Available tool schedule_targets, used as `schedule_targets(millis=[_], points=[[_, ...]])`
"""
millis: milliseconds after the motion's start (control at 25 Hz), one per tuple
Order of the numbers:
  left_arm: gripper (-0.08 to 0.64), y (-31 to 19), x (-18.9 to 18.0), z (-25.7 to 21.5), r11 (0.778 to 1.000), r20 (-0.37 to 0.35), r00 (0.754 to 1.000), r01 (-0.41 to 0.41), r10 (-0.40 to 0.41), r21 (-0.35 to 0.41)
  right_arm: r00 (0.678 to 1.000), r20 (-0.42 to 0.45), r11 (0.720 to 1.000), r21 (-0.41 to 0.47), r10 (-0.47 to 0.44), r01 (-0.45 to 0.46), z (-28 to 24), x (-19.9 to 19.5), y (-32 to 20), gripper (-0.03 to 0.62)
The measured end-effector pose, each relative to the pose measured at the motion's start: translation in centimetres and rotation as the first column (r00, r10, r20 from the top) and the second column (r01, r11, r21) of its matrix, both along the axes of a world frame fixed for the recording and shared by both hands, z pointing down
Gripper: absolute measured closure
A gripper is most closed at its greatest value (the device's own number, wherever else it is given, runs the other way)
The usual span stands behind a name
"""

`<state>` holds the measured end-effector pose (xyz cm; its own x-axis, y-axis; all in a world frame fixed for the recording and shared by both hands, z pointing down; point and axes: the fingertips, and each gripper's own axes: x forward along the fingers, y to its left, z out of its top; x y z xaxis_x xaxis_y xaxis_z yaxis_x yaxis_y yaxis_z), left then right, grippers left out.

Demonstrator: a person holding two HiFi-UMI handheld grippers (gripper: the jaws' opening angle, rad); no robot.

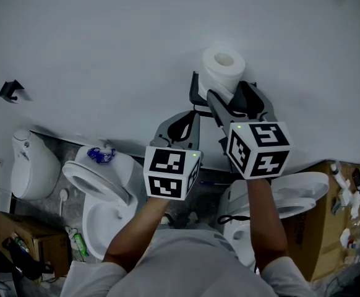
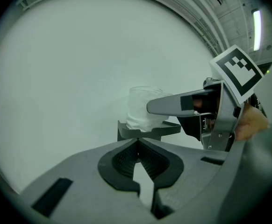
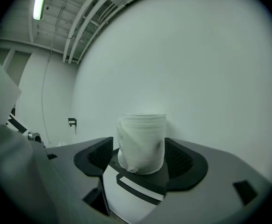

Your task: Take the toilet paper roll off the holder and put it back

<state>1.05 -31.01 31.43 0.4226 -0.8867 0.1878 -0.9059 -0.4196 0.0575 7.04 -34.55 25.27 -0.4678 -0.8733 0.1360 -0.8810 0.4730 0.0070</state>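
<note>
Straddling the toilet paper roll [image 3: 141,141], the right gripper [image 3: 140,155] has its jaws spread wide, one pad on each side of the paper and neither visibly pressing it. The roll stands upright on the dark holder [image 3: 150,178] fixed to the white wall [image 1: 106,54]. The left gripper [image 2: 137,143] is pressed together on nothing, its tips meeting just short of the holder's edge.

The step in hand looks to be the work at the holder itself — a grip about to be taken or one let go; a single moment does not say which. Either way it is done well by keeping the right gripper level and centred on the roll, so that both pads meet or leave the paper evenly and nothing tips it off its seat. Any travel should run straight along the jaws' own line. The left gripper is best kept clear of the shelf.

The right gripper view alone shows the slim gaps between pads and paper. The left gripper view gives the side-on picture — one right finger [image 2: 182,104] lying across the front of the roll. Only the head view shows the roll's open core from above, and the toilets [image 1: 102,184] lower down.
</note>
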Motion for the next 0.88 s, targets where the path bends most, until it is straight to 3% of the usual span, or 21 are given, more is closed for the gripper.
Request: schedule_targets(millis=[880], points=[[0.555,-1.5,-1.0,-0.4,0.993,-0.011,0.993,-0.115,0.115,0.008,0.989,-0.044,0.989,-0.041,0.14,-0.141,0.4,-0.3,-2.6,0.252]])
